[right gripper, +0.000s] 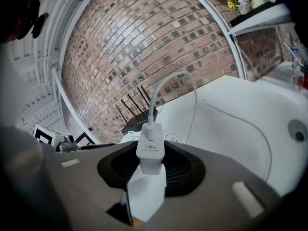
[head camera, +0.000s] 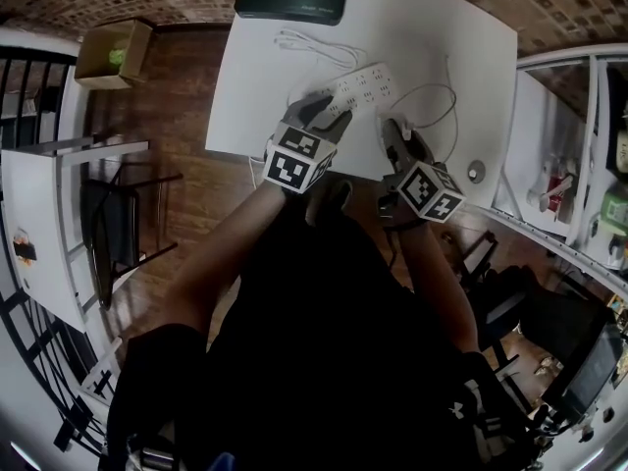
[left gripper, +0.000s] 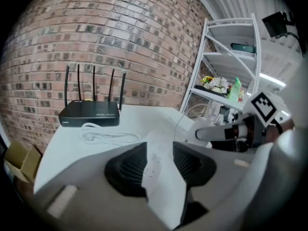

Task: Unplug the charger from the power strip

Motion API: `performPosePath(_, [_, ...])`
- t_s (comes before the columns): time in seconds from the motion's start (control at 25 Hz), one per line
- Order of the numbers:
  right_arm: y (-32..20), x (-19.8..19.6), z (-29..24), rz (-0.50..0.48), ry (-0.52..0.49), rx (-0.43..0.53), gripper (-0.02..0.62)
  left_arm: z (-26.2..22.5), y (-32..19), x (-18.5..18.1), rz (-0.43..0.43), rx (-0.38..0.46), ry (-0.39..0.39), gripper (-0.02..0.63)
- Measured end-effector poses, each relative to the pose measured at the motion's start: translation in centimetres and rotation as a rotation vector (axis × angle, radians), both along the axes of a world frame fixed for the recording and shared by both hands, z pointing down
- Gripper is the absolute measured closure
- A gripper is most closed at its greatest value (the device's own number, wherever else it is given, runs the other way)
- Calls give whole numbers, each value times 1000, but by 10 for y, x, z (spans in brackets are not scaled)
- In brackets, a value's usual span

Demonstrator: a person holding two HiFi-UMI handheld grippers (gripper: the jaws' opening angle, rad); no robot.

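Right claw (right gripper: 151, 163), jaws partly closed, grips a white charger (right gripper: 150, 153) by its two sides. The charger's long axis runs along the claw's pointing direction, and its white cable (right gripper: 166, 88) leaves the far end and arcs up and over to the desk (head camera: 437, 32). The prongs are hidden inside the claw.

Left claw (left gripper: 159, 154) is clamped across one end of the white power strip (left gripper: 161, 182). From above, the power strip (head camera: 368, 84) lies on the white desk, its long axis running from near-left to far-right, with the left claw (head camera: 329, 114) on its near-left end. The right claw (head camera: 395, 137) sits just to the right of the strip and nearer the person, apart from it.

The charger appears to be clear of the sockets, so the unplugging looks done. Any further move would draw the right claw away from the strip's face, towards the near right.
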State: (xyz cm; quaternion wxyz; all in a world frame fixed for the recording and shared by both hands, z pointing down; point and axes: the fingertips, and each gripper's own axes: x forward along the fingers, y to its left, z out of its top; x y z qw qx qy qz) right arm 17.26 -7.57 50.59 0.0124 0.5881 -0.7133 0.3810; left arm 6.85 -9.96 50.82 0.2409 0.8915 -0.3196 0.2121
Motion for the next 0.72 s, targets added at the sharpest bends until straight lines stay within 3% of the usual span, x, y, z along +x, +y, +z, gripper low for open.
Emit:
performPosePath(0.52, [30, 49, 28, 206, -241, -52, 454, -14, 28, 3, -9, -26, 45, 437])
performPosePath(0.72, [38, 56, 37, 244, -268, -71, 454, -9, 37, 8, 10, -31, 28, 437])
